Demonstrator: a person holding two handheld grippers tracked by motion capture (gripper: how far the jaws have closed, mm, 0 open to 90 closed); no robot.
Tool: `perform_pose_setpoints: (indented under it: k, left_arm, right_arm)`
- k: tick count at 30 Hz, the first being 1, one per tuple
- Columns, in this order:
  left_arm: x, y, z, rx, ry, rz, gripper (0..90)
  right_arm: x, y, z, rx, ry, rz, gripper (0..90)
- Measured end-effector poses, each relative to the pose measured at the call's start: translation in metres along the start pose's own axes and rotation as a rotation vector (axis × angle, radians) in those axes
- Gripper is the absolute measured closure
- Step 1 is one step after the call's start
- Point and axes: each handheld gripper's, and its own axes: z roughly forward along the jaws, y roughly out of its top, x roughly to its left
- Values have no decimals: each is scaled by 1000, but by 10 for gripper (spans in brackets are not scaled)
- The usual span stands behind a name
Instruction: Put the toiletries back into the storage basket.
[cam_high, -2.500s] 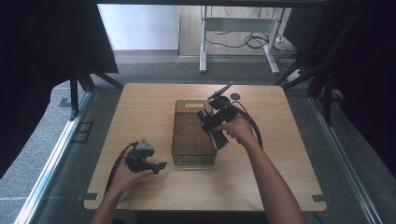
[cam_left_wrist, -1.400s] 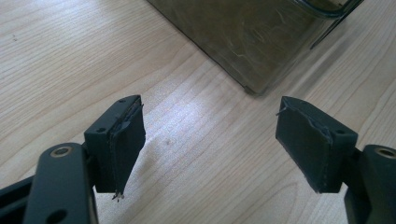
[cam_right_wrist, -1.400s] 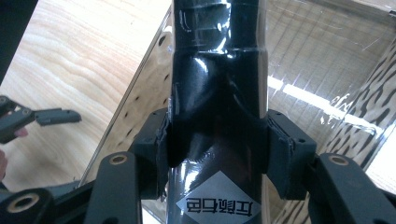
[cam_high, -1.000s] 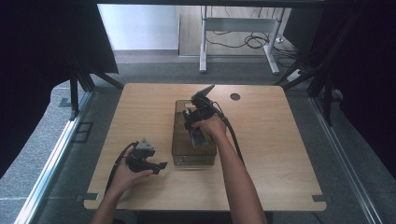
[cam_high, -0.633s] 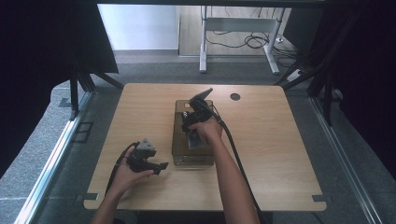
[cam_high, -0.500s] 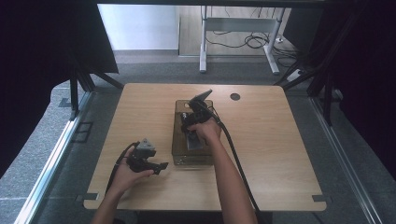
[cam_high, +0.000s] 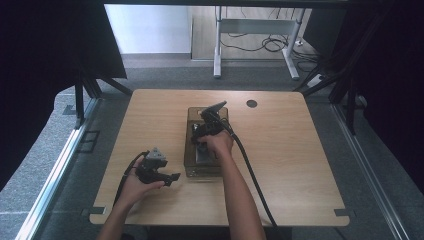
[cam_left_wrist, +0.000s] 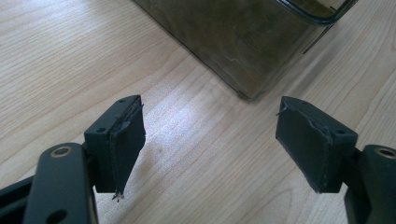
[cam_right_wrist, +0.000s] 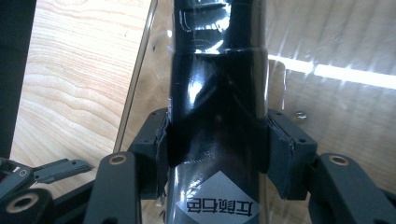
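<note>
While right tool (cam_right_wrist: 212, 140) clamps glossy black pouch (cam_right_wrist: 217, 84) inside clear bin (cam_high: 192, 165) at frame centre, left tool (cam_left_wrist: 210, 135) rests wide open, empty, on desk (cam_high: 300, 150), lower left.

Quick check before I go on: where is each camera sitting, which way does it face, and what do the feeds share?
High view: above the person's side, facing forward and down on the table; both forearms, left gripper, right gripper.
Left gripper view: on the left gripper, facing the bin corner; jaws apart.
Right gripper view: on the right gripper, jaws clamping a black object.
Shared: the bin.
</note>
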Motion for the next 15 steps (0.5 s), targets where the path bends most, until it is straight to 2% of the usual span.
perform_pose_setpoints:
  k: [5, 15]
  left_arm:
    - [2, 0, 0, -3, 0, 0, 244]
    - [3, 0, -1, -5, 0, -3, 243]
  right_arm:
    - [-3, -1, 10, -5, 7, 50, 466]
    - [-7, -4, 20, 15, 6, 78, 465]
